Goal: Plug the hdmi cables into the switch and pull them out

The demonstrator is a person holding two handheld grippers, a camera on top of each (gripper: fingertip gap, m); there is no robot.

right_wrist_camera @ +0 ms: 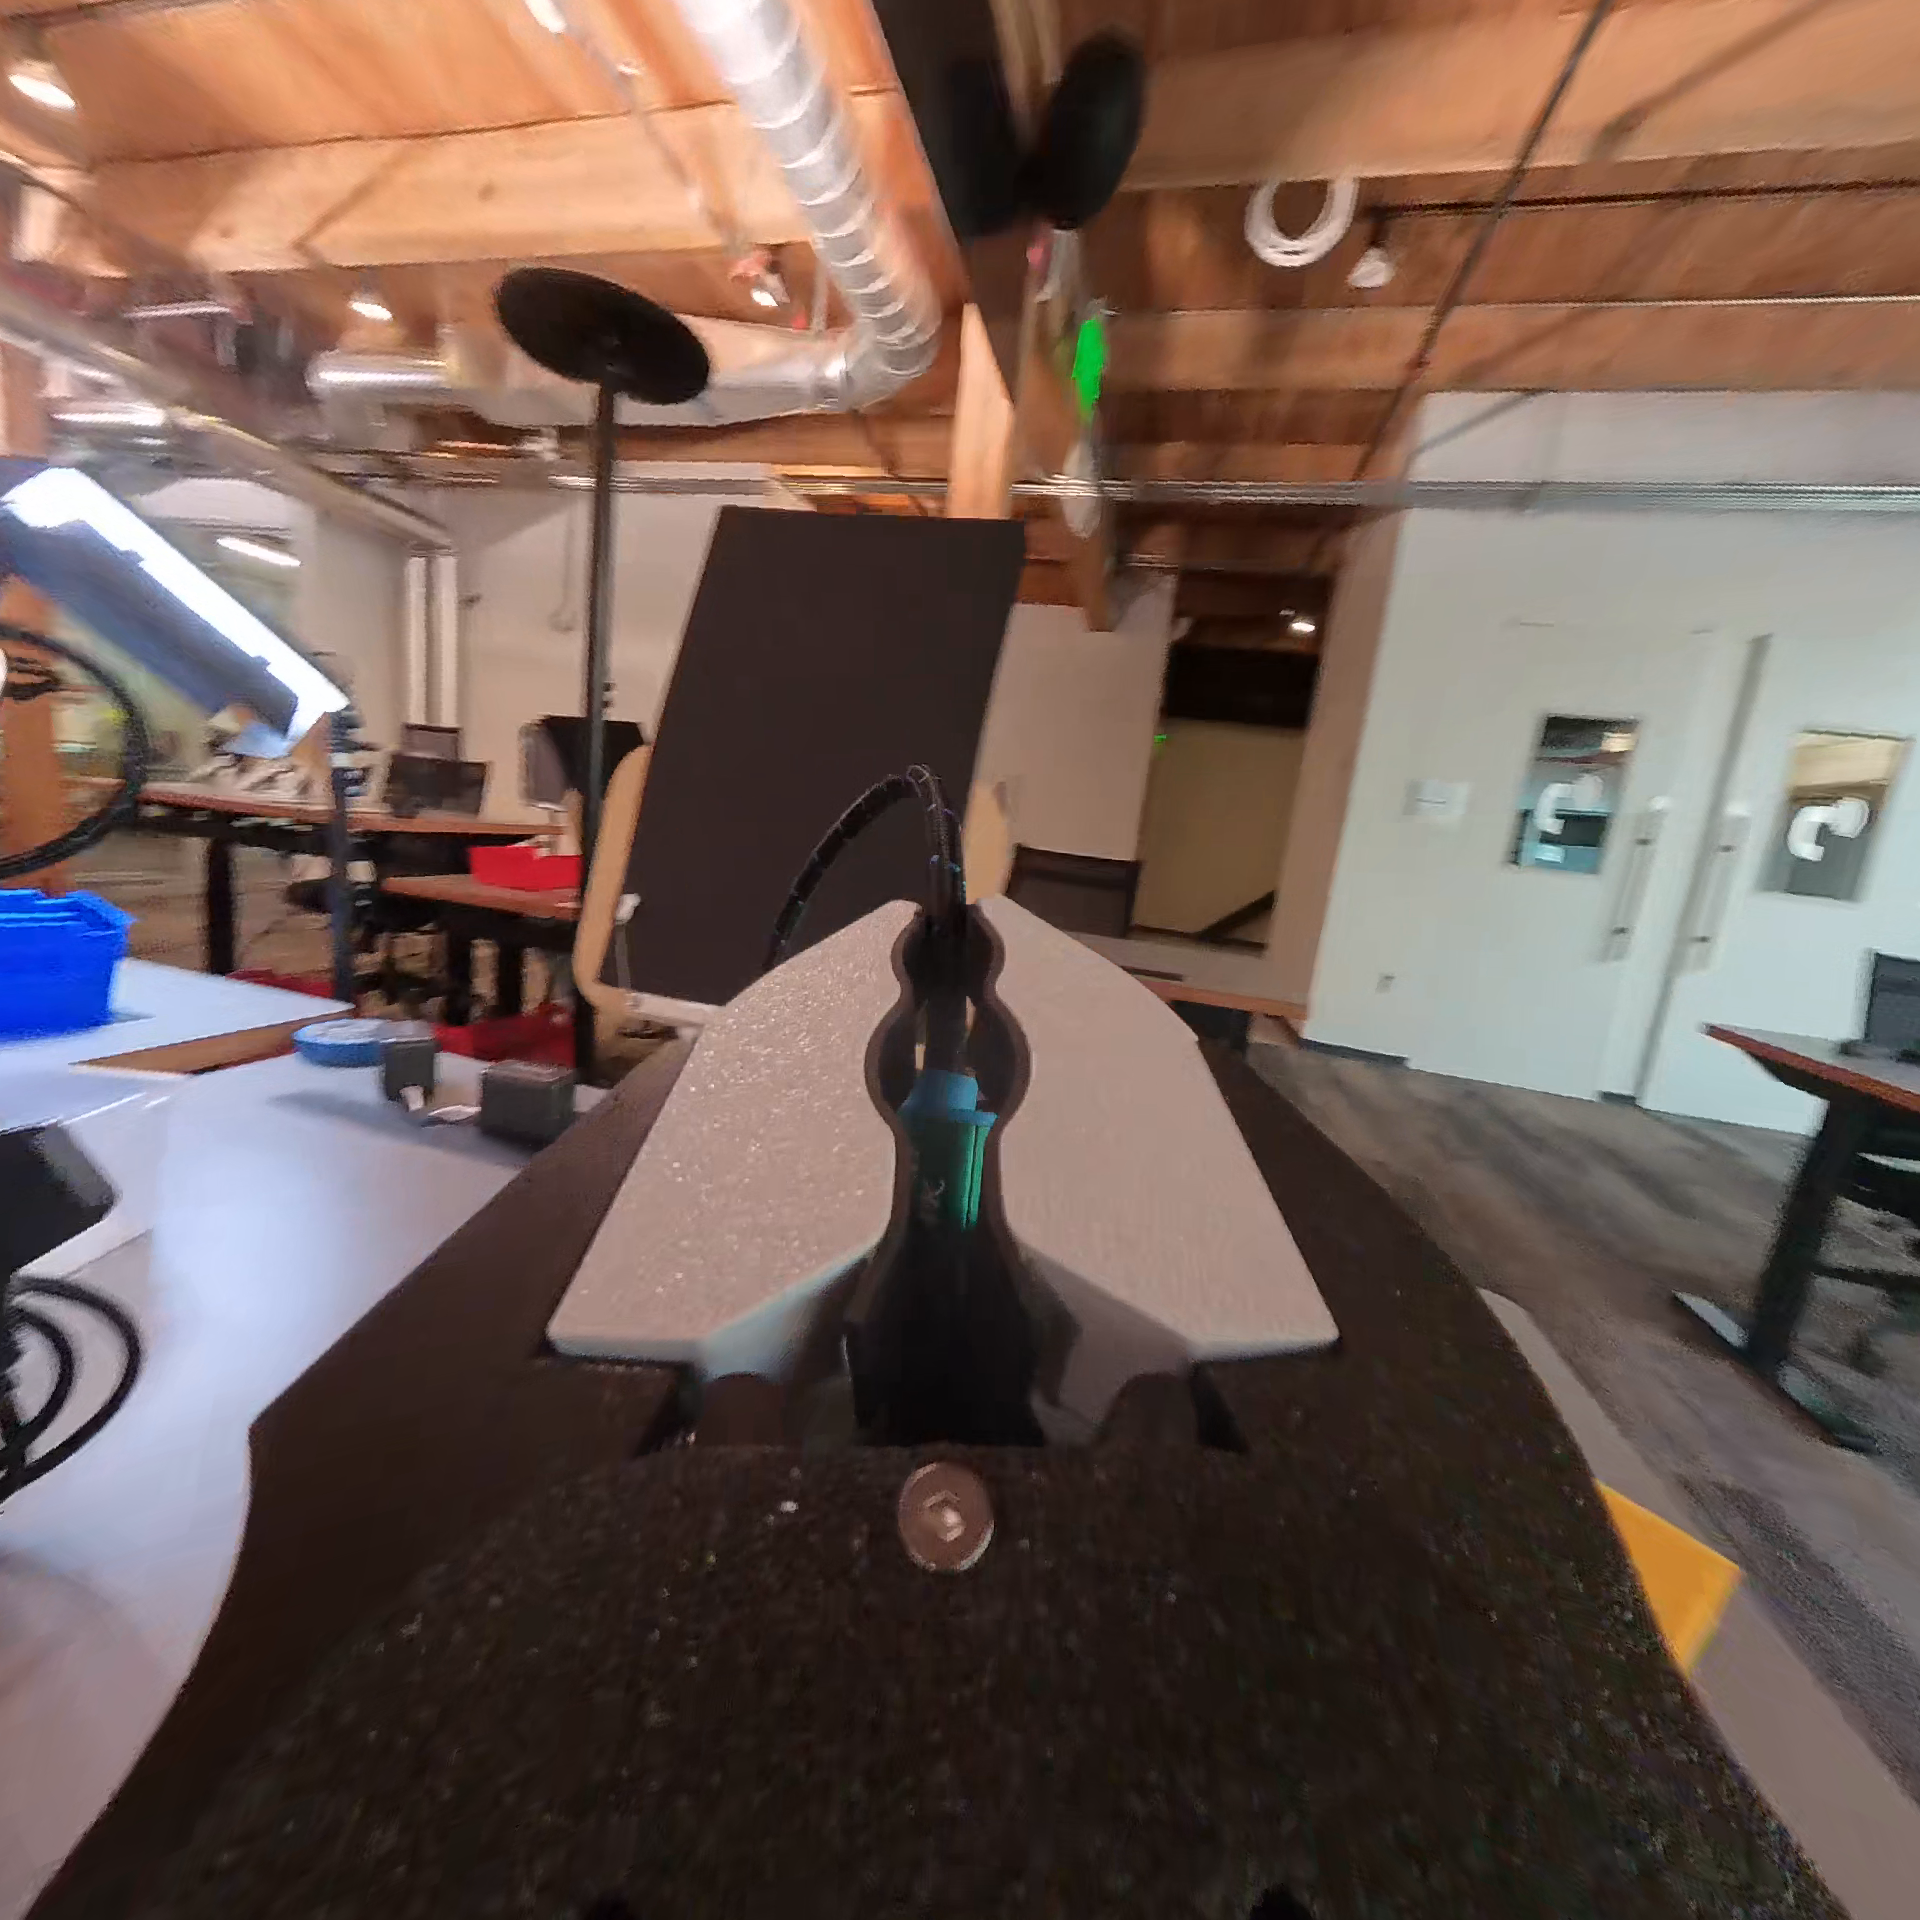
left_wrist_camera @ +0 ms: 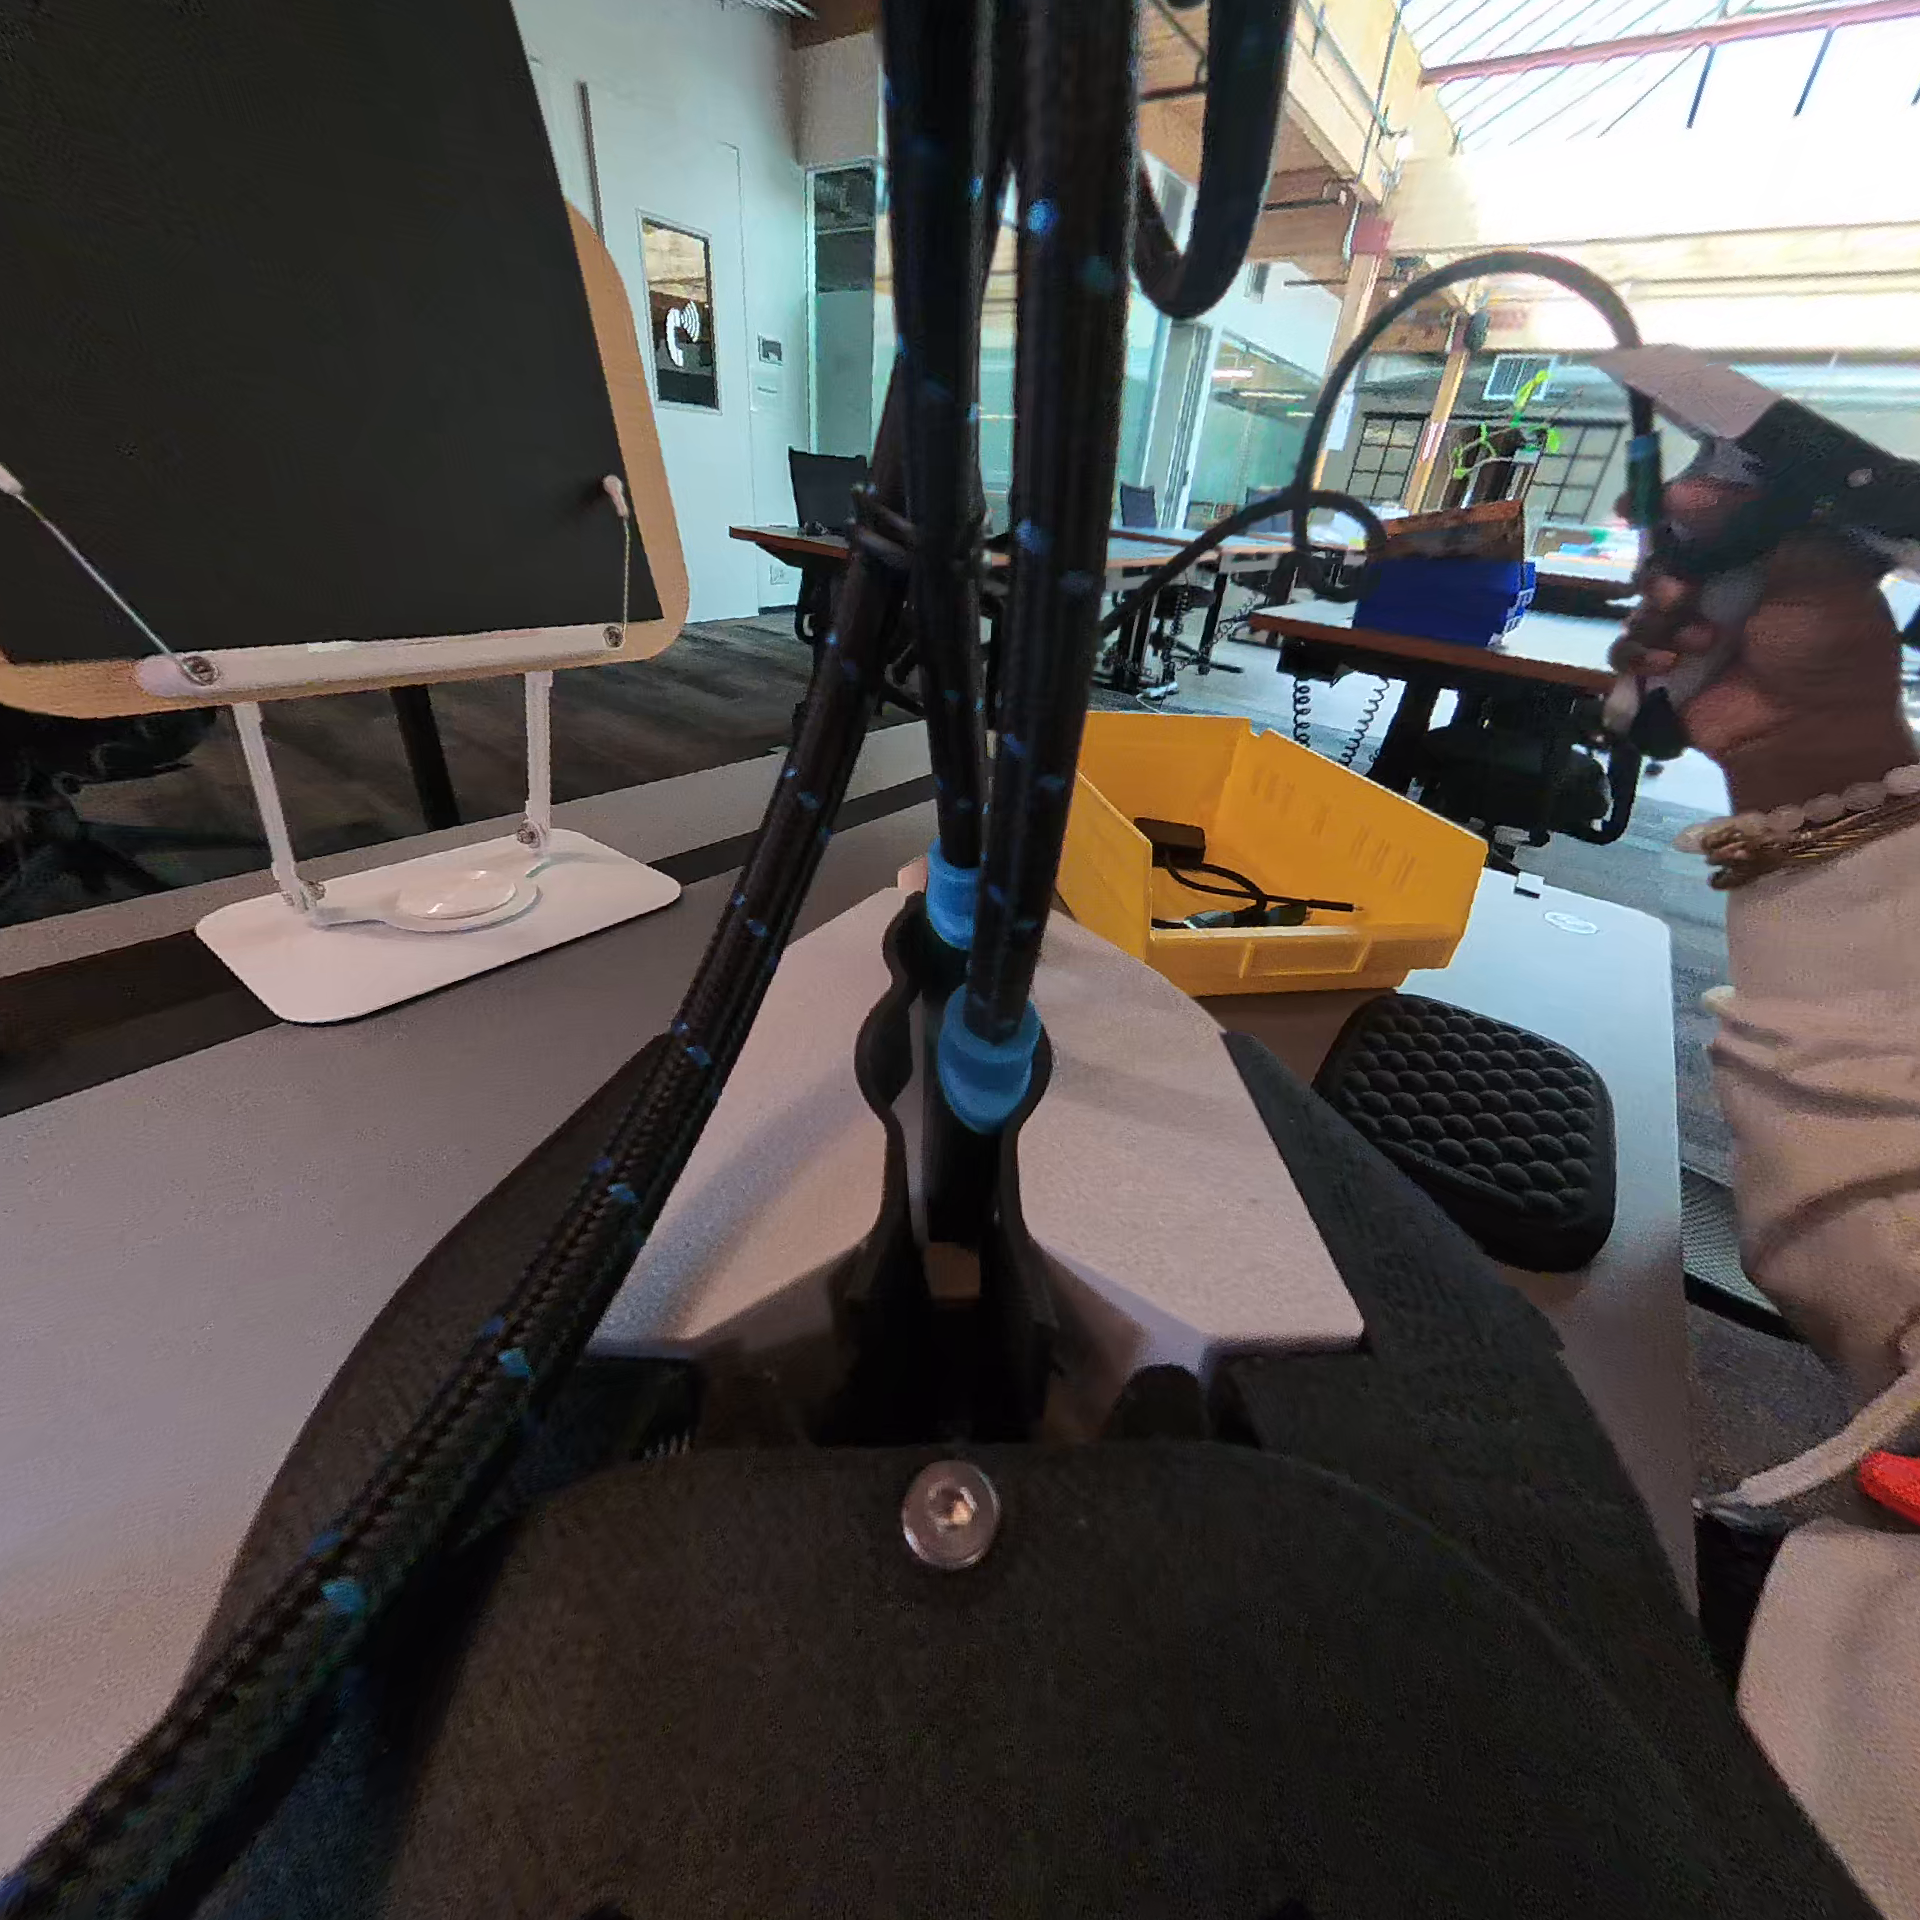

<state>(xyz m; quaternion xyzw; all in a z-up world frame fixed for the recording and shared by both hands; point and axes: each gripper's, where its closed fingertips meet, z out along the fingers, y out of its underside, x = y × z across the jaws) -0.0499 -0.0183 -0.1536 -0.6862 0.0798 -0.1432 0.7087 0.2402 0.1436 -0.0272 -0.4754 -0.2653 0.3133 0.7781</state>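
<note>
On the grey table (left_wrist_camera: 312, 1195), a white-footed stand (left_wrist_camera: 436, 914) props a dark board; right of it the left gripper (left_wrist_camera: 961, 1039) pinches braided black HDMI cables (left_wrist_camera: 1060, 623) at a blue collar (left_wrist_camera: 987, 1070), plug end inward. A yellow bin (left_wrist_camera: 1288, 873) of adapters sits behind. Farther right, the right gripper (right_wrist_camera: 951, 997) clamps another cable's teal-collared plug (right_wrist_camera: 940, 1132) aloft. No switch is clearly visible. The cables look light, limp, grippy; the rigid moulded plugs seem the place to hold.
</note>
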